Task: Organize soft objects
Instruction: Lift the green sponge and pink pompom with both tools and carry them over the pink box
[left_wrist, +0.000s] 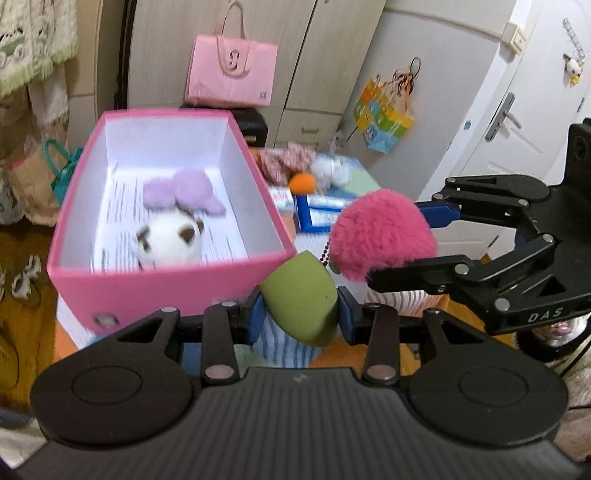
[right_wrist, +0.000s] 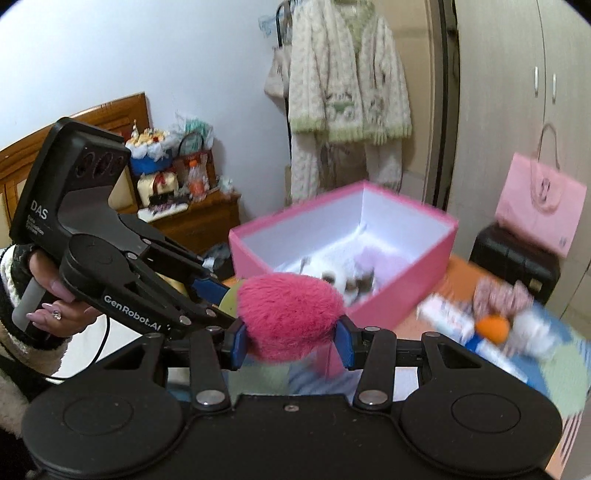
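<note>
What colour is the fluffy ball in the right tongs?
Bright pink. The fluffy ball shows best in the right wrist view.

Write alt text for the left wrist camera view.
The left gripper holds a green sponge near an open pink box containing a white plush. Beside it, the right gripper holds a pink pompom.

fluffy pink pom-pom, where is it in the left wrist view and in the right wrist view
Left wrist view: the fluffy pink pom-pom sits right of centre, clamped in the right gripper that reaches in from the right edge, just above the green foam half-ball.
Right wrist view: bottom centre, pinched between that gripper's own blue pads.
Shared landmark: the open pink cardboard box, left of the pom-pom in the left view, behind it in the right view.
</note>
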